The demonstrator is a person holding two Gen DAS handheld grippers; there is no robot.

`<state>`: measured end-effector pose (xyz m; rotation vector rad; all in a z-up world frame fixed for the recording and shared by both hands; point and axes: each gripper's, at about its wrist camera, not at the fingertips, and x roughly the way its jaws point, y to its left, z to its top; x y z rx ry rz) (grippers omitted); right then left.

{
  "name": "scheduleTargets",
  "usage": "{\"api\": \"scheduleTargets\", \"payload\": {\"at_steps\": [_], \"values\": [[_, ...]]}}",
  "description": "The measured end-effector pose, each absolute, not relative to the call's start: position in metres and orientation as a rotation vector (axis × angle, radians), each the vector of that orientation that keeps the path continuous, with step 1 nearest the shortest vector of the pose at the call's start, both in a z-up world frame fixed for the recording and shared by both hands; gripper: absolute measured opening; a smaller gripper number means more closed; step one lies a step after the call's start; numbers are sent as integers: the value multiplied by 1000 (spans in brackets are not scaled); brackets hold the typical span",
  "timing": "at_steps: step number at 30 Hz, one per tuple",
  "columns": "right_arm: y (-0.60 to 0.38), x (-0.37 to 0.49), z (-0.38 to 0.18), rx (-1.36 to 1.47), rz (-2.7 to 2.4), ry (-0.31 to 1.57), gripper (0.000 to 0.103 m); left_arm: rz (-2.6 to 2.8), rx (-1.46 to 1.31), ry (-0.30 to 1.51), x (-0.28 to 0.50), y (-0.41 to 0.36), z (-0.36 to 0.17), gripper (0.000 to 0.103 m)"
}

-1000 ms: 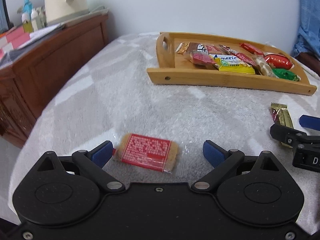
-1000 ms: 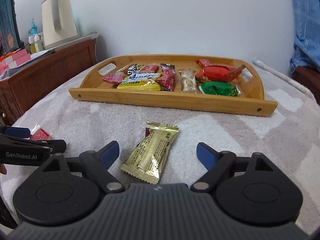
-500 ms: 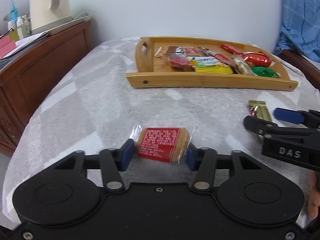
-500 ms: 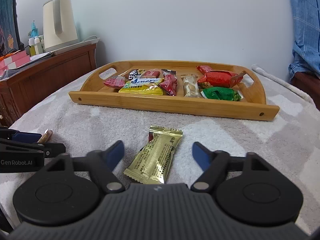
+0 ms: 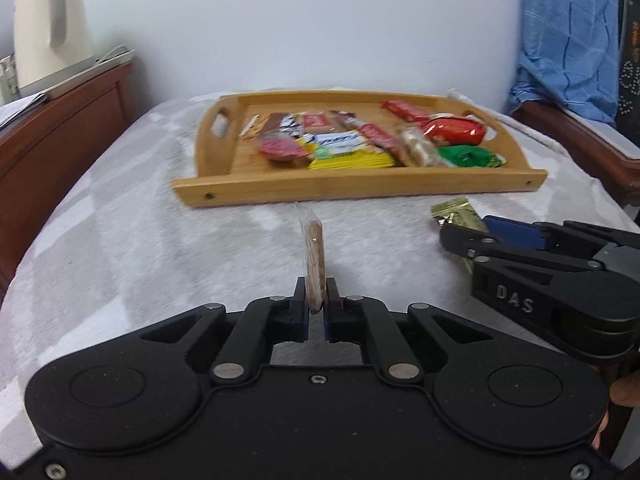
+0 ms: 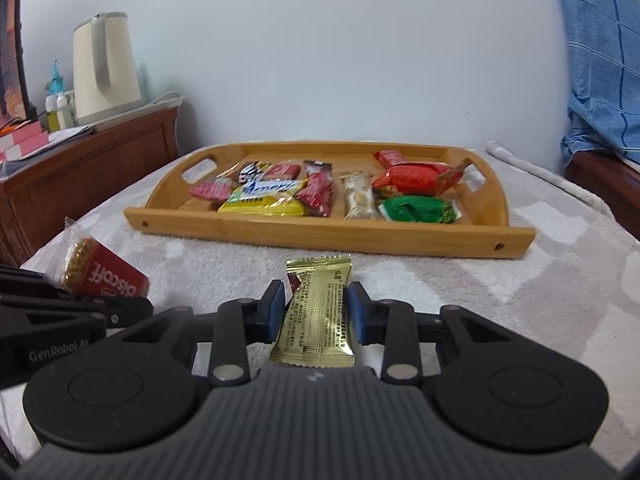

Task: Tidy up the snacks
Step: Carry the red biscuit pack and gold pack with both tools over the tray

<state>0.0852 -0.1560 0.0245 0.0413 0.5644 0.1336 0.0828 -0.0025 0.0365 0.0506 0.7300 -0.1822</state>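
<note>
My left gripper (image 5: 316, 300) is shut on a red biscuit packet (image 5: 314, 252), which stands on edge between the pads, lifted off the blanket. The right wrist view shows the same packet (image 6: 104, 276) at the left, with its red label facing me. My right gripper (image 6: 316, 312) has its jaws closing on a gold snack packet (image 6: 318, 312). The blue pads (image 6: 277, 312) touch both sides of the packet, which still lies on the blanket. A wooden tray (image 6: 320, 232) holding several wrapped snacks sits beyond both grippers. In the left wrist view the right gripper (image 5: 464, 236) is low at the right, over the gold packet (image 5: 456, 210).
A grey-white blanket (image 5: 160, 240) covers the surface. A dark wooden cabinet (image 6: 100, 160) with a cream kettle (image 6: 106, 68) stands at the left. Blue cloth (image 6: 600, 60) hangs over a wooden chair arm (image 5: 580, 140) at the right. A hand (image 5: 624, 400) shows at the right edge.
The left jaws closed on the red biscuit packet and raised it, turning it on edge. The right jaws drew in from wide apart onto the gold packet.
</note>
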Motion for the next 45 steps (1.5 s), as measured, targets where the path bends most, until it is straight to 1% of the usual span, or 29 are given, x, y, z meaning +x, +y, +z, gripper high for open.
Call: {"api": "scheduleTargets", "payload": {"at_steps": [9,17,36,45], "values": [[-171,91,33,98,95,539,39,-208,61,718,93,-19,50,6],[-190,104,49,164,75,506,39,-186,91,709,118,-24,71,6],[-232,186,85,280,85,429,38,-180,74,698,206,-39,111,6],[-239,222,85,351,141,441,38,-194,56,709,259,-50,107,6]]}}
